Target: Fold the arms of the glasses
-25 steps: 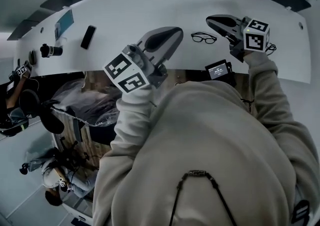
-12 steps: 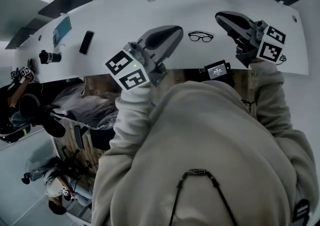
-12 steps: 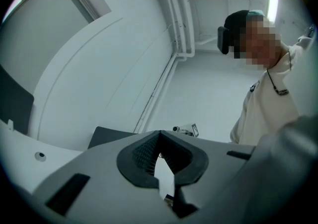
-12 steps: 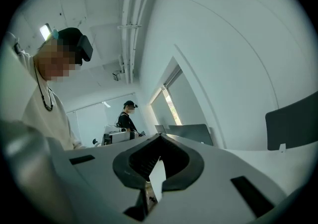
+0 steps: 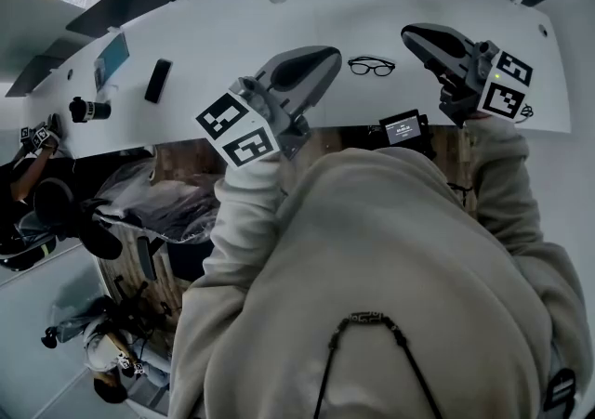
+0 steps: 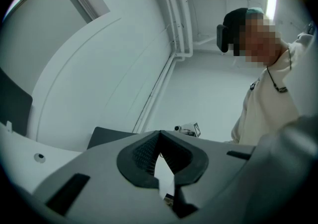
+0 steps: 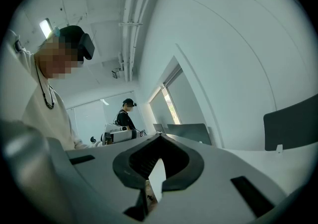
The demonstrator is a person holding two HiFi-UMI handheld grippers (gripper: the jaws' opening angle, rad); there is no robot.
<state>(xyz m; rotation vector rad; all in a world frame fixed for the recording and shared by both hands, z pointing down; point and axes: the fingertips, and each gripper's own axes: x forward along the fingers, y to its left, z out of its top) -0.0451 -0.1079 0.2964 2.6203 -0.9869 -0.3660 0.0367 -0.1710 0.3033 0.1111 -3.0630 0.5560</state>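
Black-framed glasses point(image 5: 371, 65) lie on the white table point(image 5: 232, 27) with their arms spread, between the two grippers in the head view. To their left, my left gripper point(image 5: 327, 55) hovers above the table, shut and empty. My right gripper point(image 5: 412, 32) is raised to the right of the glasses, also shut with nothing in it. Both gripper views look level across the room: the left gripper point(image 6: 160, 133) and the right gripper point(image 7: 159, 136) show jaw tips meeting, and the glasses are out of sight there.
A phone point(image 5: 157, 80), a blue-green card point(image 5: 111, 58) and a small camera point(image 5: 86, 110) lie at the table's left. A small screen device point(image 5: 403, 127) hangs at the near edge. Other people point(image 7: 124, 115) stand in the room.
My right gripper has risen and swung to the right of the glasses, its marker cube turning. The left gripper has stayed where it was.
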